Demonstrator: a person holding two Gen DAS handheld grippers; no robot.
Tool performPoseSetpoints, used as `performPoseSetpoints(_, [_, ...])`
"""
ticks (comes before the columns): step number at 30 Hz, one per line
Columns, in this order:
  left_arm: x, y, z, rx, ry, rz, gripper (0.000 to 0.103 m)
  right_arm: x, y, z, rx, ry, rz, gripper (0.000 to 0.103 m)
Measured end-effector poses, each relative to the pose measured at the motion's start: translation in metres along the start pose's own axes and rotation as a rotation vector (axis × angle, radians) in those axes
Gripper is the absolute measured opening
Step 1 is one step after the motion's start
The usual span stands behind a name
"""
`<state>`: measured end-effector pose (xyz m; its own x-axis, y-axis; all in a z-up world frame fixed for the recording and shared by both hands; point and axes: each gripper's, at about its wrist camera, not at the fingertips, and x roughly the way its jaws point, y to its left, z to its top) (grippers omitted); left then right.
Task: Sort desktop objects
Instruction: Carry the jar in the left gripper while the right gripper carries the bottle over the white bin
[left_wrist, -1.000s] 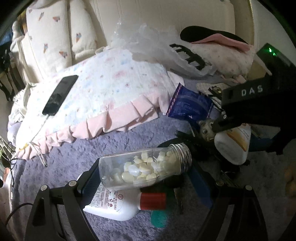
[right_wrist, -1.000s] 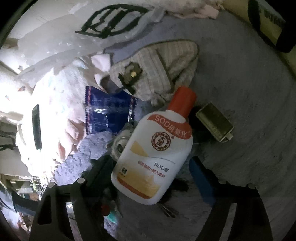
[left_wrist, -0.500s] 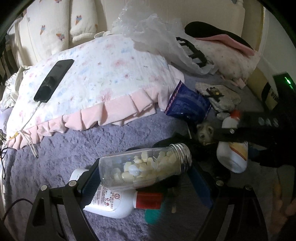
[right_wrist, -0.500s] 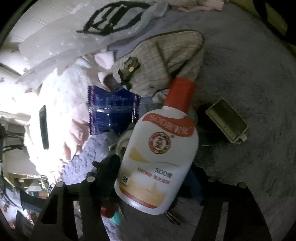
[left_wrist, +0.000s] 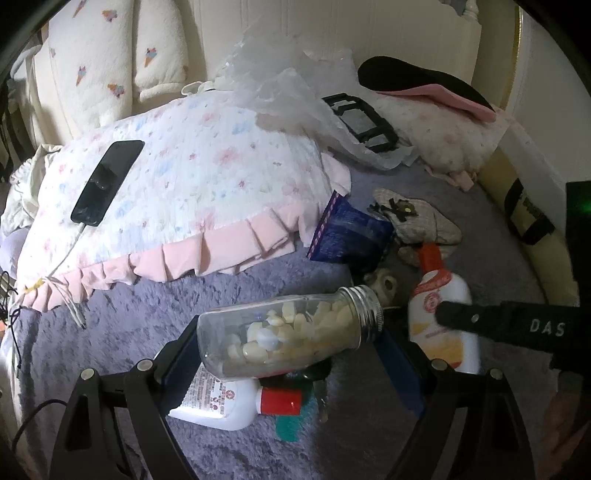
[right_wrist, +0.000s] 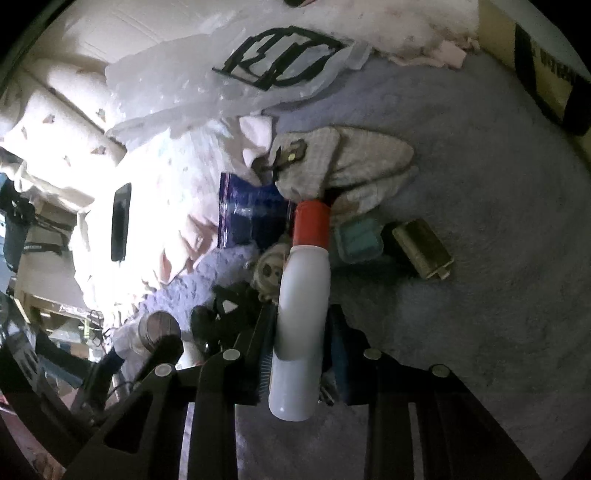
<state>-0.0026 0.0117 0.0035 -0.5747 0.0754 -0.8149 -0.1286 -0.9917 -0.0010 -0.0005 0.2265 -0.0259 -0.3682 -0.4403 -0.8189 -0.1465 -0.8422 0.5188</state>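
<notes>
My left gripper (left_wrist: 291, 339) grips a clear pill jar (left_wrist: 288, 338) crosswise between wide-set fingers, above the purple blanket (left_wrist: 155, 306). My right gripper (right_wrist: 301, 332) is closing its fingers narrowly on a white lotion bottle (right_wrist: 303, 317) with a red cap. Beside that bottle lie a blue packet (right_wrist: 255, 218), a brass-coloured box (right_wrist: 421, 249) and a floral pillow (left_wrist: 192, 184).

Bed covered in purple fleece blanket (left_wrist: 258, 284). Ahead of tool, floral pillow with pink ruffle (left_wrist: 192, 184). Beyond it, cream quilted cushion with ice-cream print (left_wrist: 110, 62) against pale panelled headboard (left_wrist: 369, 33). Crumpled clear plastic bag (left_wrist: 295, 99) on pillow. Dim room, pillow brightly lit.
</notes>
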Motion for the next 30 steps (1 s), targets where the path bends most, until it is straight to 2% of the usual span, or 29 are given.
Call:
performPoseSetpoints(9, [-0.003, 0.005, -0.001, 0.003, 0.001, 0.018, 0.088, 0.035, 0.015, -0.011, -0.005, 0.13, 0.087, 0.029])
performPoseSetpoints(13, [-0.001, 0.014, -0.004, 0.0, 0.009, 0.011, 0.088, 0.054, 0.021, -0.012, -0.017, 0.167, 0.095, 0.035])
performPoseSetpoints(22, [0.003, 0.028, -0.011, -0.006, 0.026, 0.011, 0.088, 0.064, 0.041, -0.014, -0.111, 0.147, 0.083, 0.033])
performPoseSetpoints(30, [-0.004, 0.022, 0.001, -0.008, 0.024, 0.01, 0.088, 0.027, 0.026, -0.009, -0.034, 0.047, 0.15, 0.029])
